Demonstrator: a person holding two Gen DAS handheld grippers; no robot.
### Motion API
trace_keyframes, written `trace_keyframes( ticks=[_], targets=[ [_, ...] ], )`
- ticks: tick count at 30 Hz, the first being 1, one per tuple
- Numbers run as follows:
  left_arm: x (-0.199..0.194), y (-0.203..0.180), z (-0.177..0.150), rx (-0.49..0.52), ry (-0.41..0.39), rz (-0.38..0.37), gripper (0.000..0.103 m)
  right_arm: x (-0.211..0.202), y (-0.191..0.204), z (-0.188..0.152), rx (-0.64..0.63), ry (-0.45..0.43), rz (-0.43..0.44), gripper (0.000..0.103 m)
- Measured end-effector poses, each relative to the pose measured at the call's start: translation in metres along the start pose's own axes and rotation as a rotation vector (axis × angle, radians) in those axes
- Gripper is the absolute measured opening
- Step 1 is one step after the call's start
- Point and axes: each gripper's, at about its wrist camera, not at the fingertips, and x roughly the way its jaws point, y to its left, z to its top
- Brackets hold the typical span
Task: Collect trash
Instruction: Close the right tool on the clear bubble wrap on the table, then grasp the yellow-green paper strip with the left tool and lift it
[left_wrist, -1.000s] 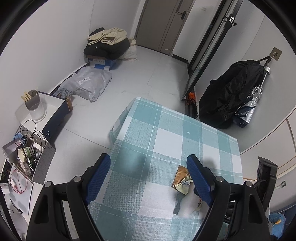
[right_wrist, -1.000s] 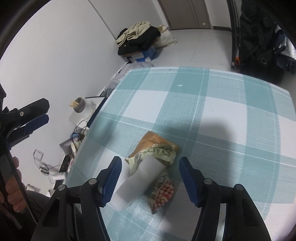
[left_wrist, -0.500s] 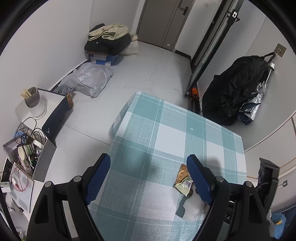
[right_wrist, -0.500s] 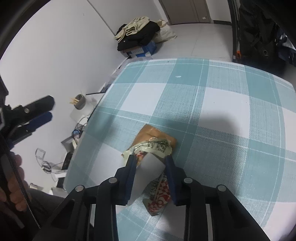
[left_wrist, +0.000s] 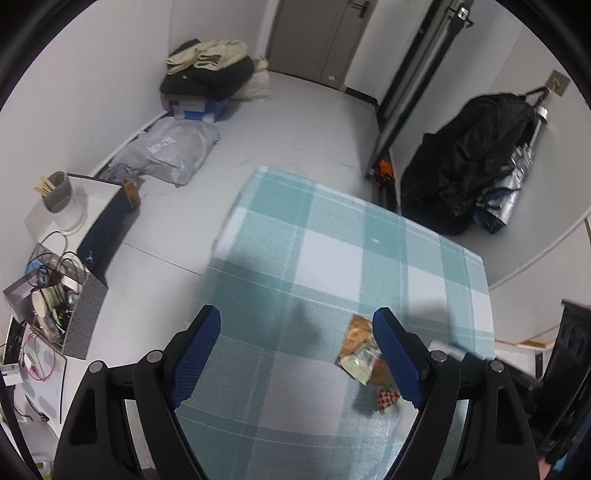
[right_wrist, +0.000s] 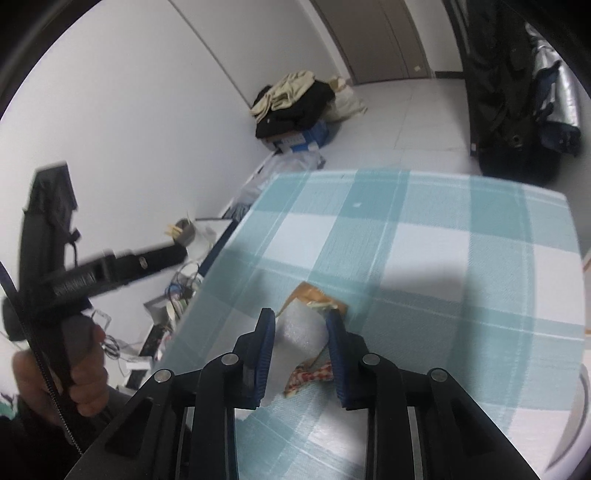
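My right gripper (right_wrist: 301, 317) is shut on a white foam sheet (right_wrist: 295, 336) and holds it lifted over the checked tablecloth (right_wrist: 424, 240). Under it lie an orange-and-green snack wrapper (right_wrist: 314, 297) and a red-and-white checked wrapper (right_wrist: 310, 374). In the left wrist view the same wrappers (left_wrist: 360, 350) and the red-and-white one (left_wrist: 388, 398) lie on the cloth (left_wrist: 314, 258) beside my right finger. My left gripper (left_wrist: 295, 325) is open and empty, high above the table's near left part.
The table's left edge drops to the floor, where a low white shelf with a cup (left_wrist: 57, 195) and a cluttered box of cables (left_wrist: 51, 302) stand. A black backpack (left_wrist: 465, 158) hangs at the right wall. Clothes on a box (left_wrist: 207, 77) lie at the back.
My right gripper closed on the white foam sheet and raised it off the wrappers. My left gripper rose and drew back a little, still open.
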Motion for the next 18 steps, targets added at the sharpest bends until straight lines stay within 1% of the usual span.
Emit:
trace_keyframes(
  ticks=[3, 11, 13, 18],
  targets=[
    [0.006, -0.008, -0.006, 0.031, 0.025, -0.031, 0.082, -0.014, -0.013, 0.002, 0.018, -0.031, -0.018, 0.027],
    [0.042, -0.032, -0.017, 0.081, 0.126, -0.063, 0.082, -0.042, -0.048, -0.002, 0.079, -0.069, -0.065, 0.027],
    [0.051, -0.04, -0.022, 0.106, 0.144, -0.052, 0.082, -0.047, -0.053, -0.003, 0.087, -0.075, -0.065, 0.027],
    [0.063, -0.057, -0.031, 0.19, 0.156, -0.005, 0.082, -0.059, -0.064, -0.007, 0.101, -0.089, -0.067, 0.027]
  ],
)
